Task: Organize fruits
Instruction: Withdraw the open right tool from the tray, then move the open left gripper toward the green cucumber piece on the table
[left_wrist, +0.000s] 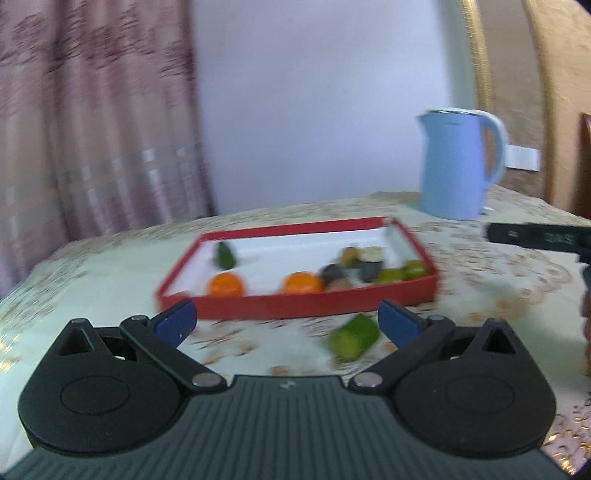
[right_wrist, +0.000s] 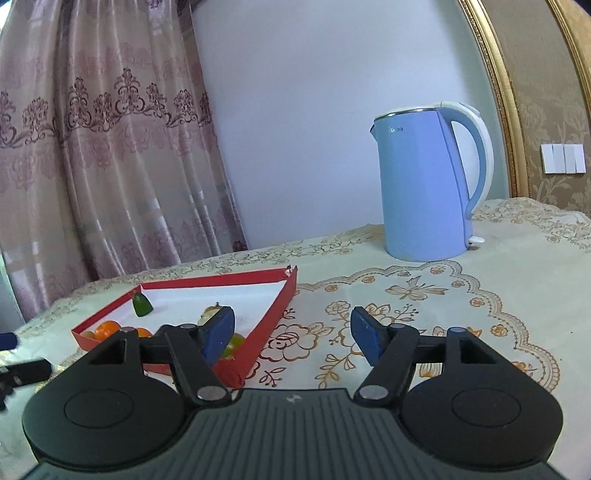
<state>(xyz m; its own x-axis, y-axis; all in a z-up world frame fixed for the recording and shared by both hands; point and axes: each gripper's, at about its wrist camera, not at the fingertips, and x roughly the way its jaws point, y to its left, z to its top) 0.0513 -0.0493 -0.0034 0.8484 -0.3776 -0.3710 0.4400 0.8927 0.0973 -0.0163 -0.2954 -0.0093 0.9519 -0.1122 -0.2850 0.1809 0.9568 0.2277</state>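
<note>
A red-walled tray (left_wrist: 314, 301) with a white floor lies on the table. It holds two oranges (left_wrist: 226, 284), a small green fruit (left_wrist: 225, 254) at the back left, and several dark and green fruits (left_wrist: 391, 275) at the right. A green fruit (left_wrist: 354, 338) lies on the cloth in front of the tray, between my left gripper's (left_wrist: 288, 319) open blue fingers (left_wrist: 177, 323). My right gripper (right_wrist: 291, 332) is open and empty, just right of the tray's corner (right_wrist: 255, 343). The tray's oranges (right_wrist: 107, 328) and green fruit (right_wrist: 142, 304) also show in the right wrist view.
A light blue electric kettle (right_wrist: 424, 184) stands at the back right of the table (right_wrist: 480, 295), which has a floral cloth. A curtain (right_wrist: 92, 147) hangs behind at the left. The right gripper's black body (left_wrist: 539, 238) shows at the left view's right edge.
</note>
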